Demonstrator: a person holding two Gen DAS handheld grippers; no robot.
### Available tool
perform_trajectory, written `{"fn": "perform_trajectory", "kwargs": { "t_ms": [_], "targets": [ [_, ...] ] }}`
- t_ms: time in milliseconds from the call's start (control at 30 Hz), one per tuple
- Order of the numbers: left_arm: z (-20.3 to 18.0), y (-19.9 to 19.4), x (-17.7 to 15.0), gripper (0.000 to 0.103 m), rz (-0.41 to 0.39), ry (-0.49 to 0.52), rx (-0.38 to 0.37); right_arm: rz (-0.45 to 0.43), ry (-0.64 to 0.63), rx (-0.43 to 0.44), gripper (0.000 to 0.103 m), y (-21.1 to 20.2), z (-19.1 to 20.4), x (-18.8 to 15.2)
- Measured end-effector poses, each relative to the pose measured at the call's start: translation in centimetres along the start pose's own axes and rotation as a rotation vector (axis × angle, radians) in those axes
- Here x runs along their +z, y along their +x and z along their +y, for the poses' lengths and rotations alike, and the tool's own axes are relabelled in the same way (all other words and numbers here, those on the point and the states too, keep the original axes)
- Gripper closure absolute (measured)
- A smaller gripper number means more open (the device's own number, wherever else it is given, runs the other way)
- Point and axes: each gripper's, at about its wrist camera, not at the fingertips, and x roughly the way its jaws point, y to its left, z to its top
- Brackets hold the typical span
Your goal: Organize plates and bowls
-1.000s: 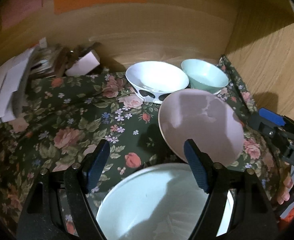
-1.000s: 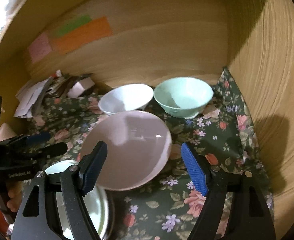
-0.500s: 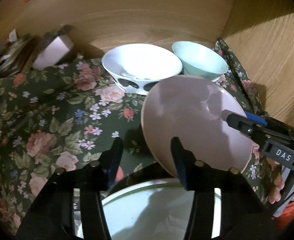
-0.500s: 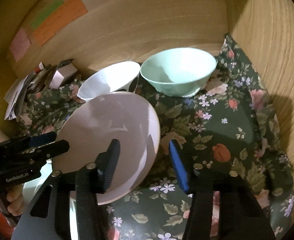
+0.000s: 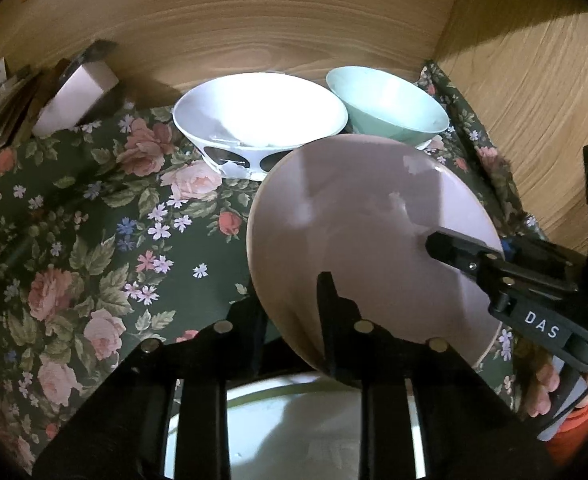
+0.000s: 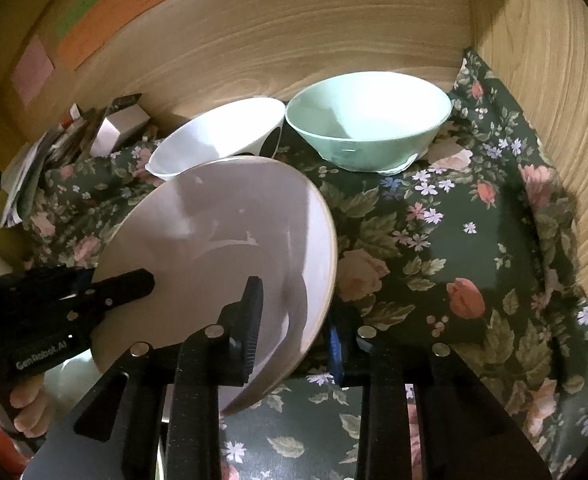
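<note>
A pink plate [image 5: 354,220] [image 6: 222,232] is tilted above the floral cloth, held from two sides. My left gripper [image 5: 294,304] has its jaws closing on the plate's near-left rim, one finger on top and one beneath. My right gripper [image 6: 294,312] has its jaws closing on the near-right rim, which lies between its pads. Each gripper also shows in the other's view: the right gripper [image 5: 446,244] and the left gripper [image 6: 134,280] both clamp the plate. A white plate with a green rim [image 5: 294,432] lies under it. Behind stand a white bowl with black spots [image 5: 260,116] [image 6: 214,136] and a mint bowl [image 5: 390,104] [image 6: 366,120].
A dark floral cloth [image 5: 94,220] [image 6: 454,260] covers the shelf, with wooden walls behind and to the right. A small box [image 5: 74,96] [image 6: 118,128] and papers sit at the back left. A person's fingers [image 5: 542,392] [image 6: 26,400] grip the handles.
Both grippers came down and forward onto the pink plate and their jaws went from wide apart to closed on its rim. The plate now stands more tilted.
</note>
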Motion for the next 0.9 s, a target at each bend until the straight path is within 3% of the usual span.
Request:
{"fn": "perform_trajectory", "kwargs": {
  "t_ms": [233,900],
  "targets": [
    [0.2,-0.8,-0.1,0.079,-0.008,-0.020,-0.009,-0.026,-0.014,-0.018,0.078,-1.0,0.5,-0.1],
    [0.7,-9.0,-2.3,0.079,-0.144,-0.031,0.020,-0.130,-0.083,-0.005,0.077,-6.3,5.0,-0.1]
  ]
}}
